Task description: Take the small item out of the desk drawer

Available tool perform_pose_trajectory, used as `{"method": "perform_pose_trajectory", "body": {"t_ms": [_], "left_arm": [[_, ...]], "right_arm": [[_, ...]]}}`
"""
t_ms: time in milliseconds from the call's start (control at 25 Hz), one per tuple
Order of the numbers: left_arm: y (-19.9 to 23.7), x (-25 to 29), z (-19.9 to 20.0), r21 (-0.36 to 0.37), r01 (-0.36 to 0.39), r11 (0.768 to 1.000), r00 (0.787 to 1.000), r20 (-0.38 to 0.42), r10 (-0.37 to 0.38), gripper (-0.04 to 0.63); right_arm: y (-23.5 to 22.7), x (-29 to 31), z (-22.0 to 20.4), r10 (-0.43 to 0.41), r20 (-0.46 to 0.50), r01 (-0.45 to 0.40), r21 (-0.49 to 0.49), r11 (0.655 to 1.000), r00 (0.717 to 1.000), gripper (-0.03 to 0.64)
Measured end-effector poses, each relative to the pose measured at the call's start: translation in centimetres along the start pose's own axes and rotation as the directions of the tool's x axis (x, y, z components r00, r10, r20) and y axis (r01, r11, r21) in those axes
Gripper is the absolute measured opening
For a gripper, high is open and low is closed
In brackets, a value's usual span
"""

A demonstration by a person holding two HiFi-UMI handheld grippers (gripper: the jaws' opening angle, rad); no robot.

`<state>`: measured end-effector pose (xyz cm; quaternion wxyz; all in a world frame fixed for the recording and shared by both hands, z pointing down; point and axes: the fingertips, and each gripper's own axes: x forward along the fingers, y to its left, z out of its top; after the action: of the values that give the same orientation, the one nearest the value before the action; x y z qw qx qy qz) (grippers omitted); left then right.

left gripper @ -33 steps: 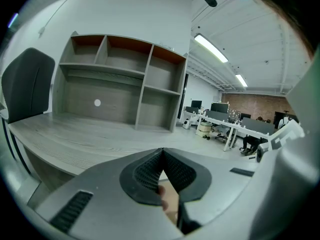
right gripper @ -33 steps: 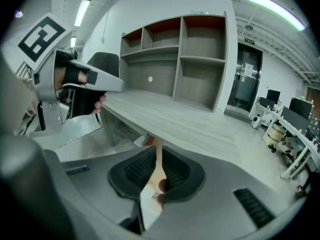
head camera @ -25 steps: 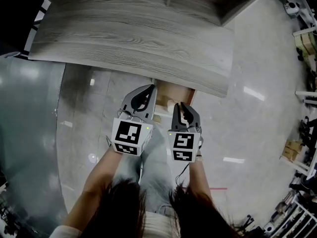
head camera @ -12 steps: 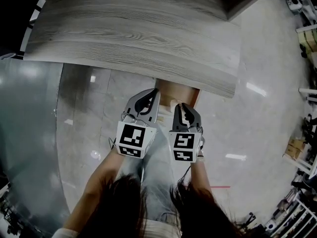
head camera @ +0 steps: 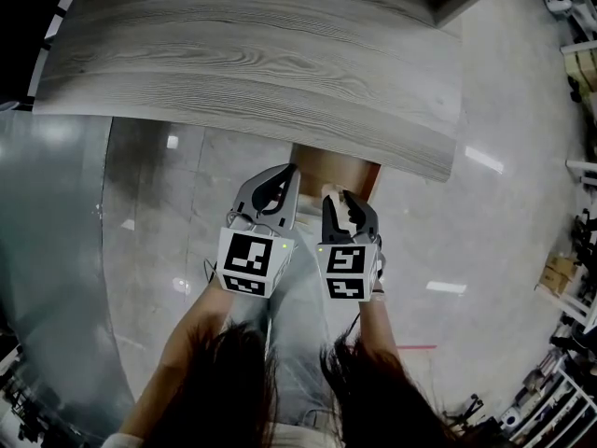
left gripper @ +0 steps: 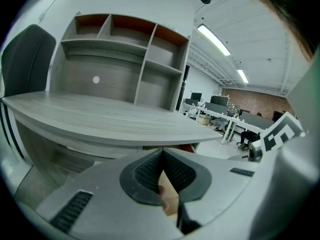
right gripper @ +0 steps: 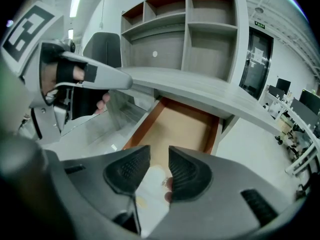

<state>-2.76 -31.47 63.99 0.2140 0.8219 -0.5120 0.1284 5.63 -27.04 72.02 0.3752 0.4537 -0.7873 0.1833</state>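
Right gripper view: the right gripper (right gripper: 159, 155), jaws just opening and part-wide, frames a pale small item (right gripper: 150, 193) lying ungripped in the open drawer (right gripper: 186, 120). Closing off-centre could nudge it away. The left gripper (left gripper: 162, 155) is pinched closed.

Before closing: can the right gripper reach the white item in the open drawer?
Likely yes: the drawer is open, the right gripper has just been opening its jaws, and the white item shows between them, unobstructed.

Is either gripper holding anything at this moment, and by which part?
Nothing is held. Right gripper: jaws have just been opening and stand apart, with the small white item loose between them. Left gripper: jaws together, empty.
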Motion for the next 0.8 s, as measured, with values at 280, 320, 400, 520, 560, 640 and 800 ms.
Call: {"method": "perform_pose_trajectory", "body": {"t_ms": [280,320,400,520,560,640,800], "left_arm": [[0.4,0.6,-1.6,-0.012,-0.013,1.0,1.0,-0.019,0.013,0.012],[0.4,0.7,-1.8,-0.016,-0.014,1.0,1.0,-0.021,0.014,0.012],[0.5,0.8,-2.2,-0.025,-0.018,1.0,1.0,-0.026,0.017,0.012],[0.9,1.1,-2.8,-0.03,-0.026,0.999,0.999,-0.033,0.025,0.012],[1.1,1.2,-3.0,-0.031,-0.028,0.999,0.999,-0.035,0.027,0.012],[1.3,1.3,-3.2,-0.035,-0.034,0.999,0.999,-0.038,0.033,0.012],[1.7,1.4,-3.8,-0.047,-0.046,0.998,0.998,-0.043,0.044,0.012]], "right_arm": [[0.6,1.8,-1.7,0.034,-0.044,-0.033,0.014,0.999,0.998,0.137],[0.6,1.9,-2.0,0.038,-0.057,-0.037,0.015,0.999,0.998,0.141],[0.6,2.1,-2.4,0.043,-0.089,-0.042,0.014,0.999,0.995,0.147],[0.7,2.9,-3.0,0.054,-0.109,-0.052,0.023,0.998,0.993,0.15],[0.9,3.1,-3.2,0.061,-0.118,-0.058,0.028,0.998,0.991,0.153],[1.0,3.5,-3.4,0.067,-0.134,-0.063,0.033,0.997,0.989,0.161],[0.9,3.8,-3.6,0.05,-0.163,-0.048,0.019,0.999,0.985,0.164]]}}
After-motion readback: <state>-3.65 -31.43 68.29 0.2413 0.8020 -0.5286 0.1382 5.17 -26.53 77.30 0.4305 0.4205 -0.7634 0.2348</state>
